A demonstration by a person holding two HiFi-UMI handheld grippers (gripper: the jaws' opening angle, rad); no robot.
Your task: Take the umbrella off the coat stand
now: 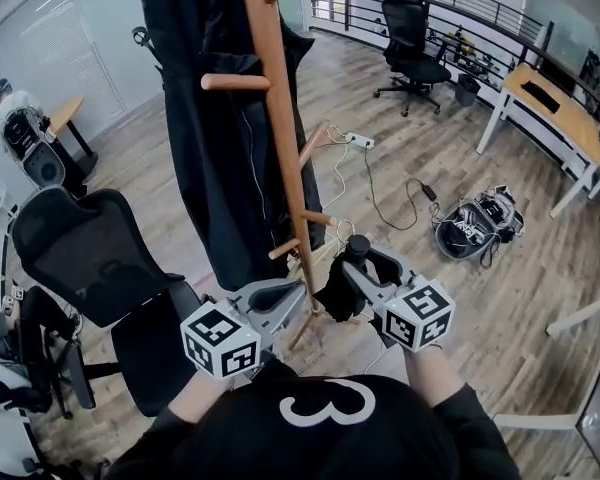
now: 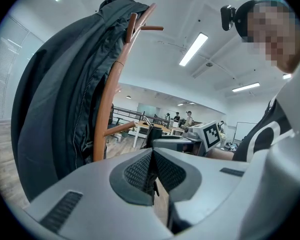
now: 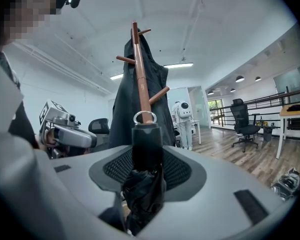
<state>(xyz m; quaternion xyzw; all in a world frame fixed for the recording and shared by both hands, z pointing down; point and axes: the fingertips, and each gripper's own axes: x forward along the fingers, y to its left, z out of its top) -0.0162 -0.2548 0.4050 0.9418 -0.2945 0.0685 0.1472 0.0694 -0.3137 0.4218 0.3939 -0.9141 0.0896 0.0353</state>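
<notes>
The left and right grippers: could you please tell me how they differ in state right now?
The left gripper has its jaws shut together on nothing; the right gripper is shut on the folded black umbrella. In the head view the left gripper sits close by the coat stand, the right gripper farther to its right. Both are grey and carry a marker cube.

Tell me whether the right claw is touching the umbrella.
Touching. The right gripper view shows the right claw shut on the umbrella, gripping its black handle from both sides.
</notes>
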